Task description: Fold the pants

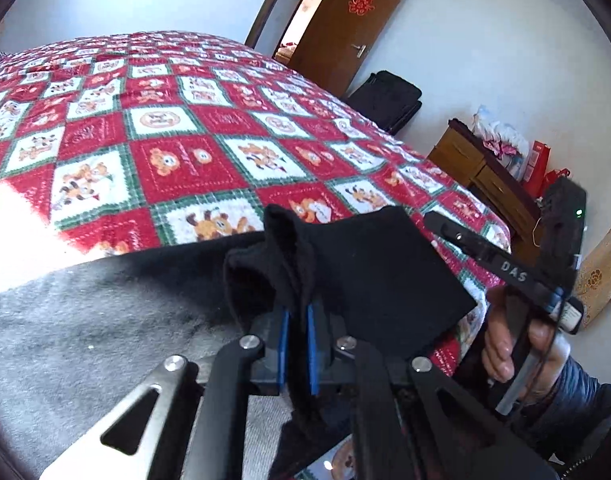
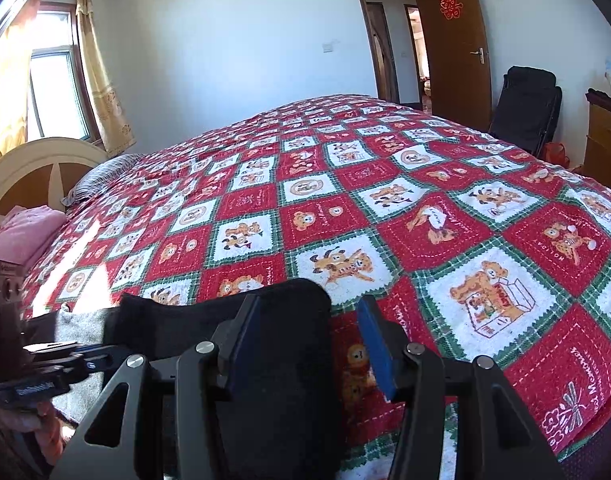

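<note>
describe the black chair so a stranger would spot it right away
Start at the brown door with the red paper cutout. Just right of it, past the bed's far corner, the black chair leans against the white wall. It's the only all-black furniture; the cabinet beside it is wooden.

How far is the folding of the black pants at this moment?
Early stage. Done: the left claw is shut on a bunched edge of the black pants. In hand: the right claw stands open, with black fabric lying by its left pad but not pinched. Left: no neat fold shows yet; the pants lie rumpled at the near edge of the checked bedspread.
</note>
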The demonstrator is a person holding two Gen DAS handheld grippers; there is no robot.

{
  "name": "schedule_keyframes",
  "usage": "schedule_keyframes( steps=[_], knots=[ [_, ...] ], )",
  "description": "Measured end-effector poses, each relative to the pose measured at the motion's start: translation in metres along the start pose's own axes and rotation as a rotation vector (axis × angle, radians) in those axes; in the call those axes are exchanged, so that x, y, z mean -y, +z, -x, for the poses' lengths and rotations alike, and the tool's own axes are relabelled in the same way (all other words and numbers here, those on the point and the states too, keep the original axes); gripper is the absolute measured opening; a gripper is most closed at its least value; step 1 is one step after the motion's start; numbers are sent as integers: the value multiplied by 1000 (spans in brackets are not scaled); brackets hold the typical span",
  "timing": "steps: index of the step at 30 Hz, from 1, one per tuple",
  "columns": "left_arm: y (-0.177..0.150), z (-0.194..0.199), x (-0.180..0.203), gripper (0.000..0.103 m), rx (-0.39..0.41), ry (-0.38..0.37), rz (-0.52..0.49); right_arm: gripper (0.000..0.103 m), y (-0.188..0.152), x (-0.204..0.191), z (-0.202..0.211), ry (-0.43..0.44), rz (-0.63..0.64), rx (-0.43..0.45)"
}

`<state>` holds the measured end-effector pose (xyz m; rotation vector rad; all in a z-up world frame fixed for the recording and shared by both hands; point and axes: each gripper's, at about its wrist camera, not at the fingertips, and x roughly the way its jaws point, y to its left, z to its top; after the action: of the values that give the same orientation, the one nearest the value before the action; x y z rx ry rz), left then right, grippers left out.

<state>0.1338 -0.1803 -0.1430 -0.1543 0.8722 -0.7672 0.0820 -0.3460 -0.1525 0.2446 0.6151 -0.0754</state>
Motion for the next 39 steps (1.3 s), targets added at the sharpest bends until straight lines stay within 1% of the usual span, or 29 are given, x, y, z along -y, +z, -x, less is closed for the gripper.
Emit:
schedule_keyframes(
  steps=[3, 6, 9, 12, 14, 16, 18, 20, 21, 23, 24, 26, 29, 33, 35, 37, 38, 39],
  knots=[
    [1, 13, -7, 8, 13, -6, 34, 52, 0, 1, -1, -4, -1, -3],
    [1, 26, -18, 8, 26, 7, 70, 52, -1, -1, 0, -2, 10, -1],
    [-2, 34, -32, 8, 37, 38, 103, 52, -3, -6, 0, 21, 26, -2],
    [-8, 35, -44, 8, 27, 50, 136, 52, -5, -13, 2, 48, 52, 1],
    [-13, 33, -50, 8, 17, 52, 153, 52, -6, -19, 5, 80, 76, 9],
    [-17, 29, -56, 8, 3, 60, 168, 52, -9, -29, 7, 134, 118, 1],
    [-21, 27, -61, 8, -4, 65, 174, 52, -15, -41, 5, 180, 162, -29],
    [-23, 26, -63, 8, -3, 73, 171, 52, -22, -52, -2, 212, 204, -85],
    [-24, 25, -63, 9, -3, 77, 165, 52, -27, -57, -9, 206, 232, -125],
    [-26, 24, -63, 10, -2, 84, 155, 53, -37, -64, -24, 156, 278, -205],
    [-28, 24, -62, 12, -1, 90, 146, 53, -41, -64, -28, 145, 295, -216],
    [-29, 24, -62, 13, 3, 97, 139, 53, -44, -68, -28, 127, 332, -207],
    [-29, 25, -63, 15, 9, 103, 136, 54, -39, -69, -25, 113, 324, -201],
    [-30, 26, -62, 16, 16, 108, 133, 54, -26, -79, -22, 53, 330, -173],
    [-29, 27, -64, 17, 16, 108, 136, 55, -27, -88, -32, -10, 364, -209],
    [-29, 30, -65, 20, 21, 117, 134, 58, -33, -93, -47, -42, 392, -254],
    [-30, 32, -66, 20, 24, 114, 138, 59, -34, -94, -47, -51, 399, -239],
    [-30, 34, -66, 24, 28, 116, 138, 59, -34, -95, -45, -57, 403, -230]
  ],
)
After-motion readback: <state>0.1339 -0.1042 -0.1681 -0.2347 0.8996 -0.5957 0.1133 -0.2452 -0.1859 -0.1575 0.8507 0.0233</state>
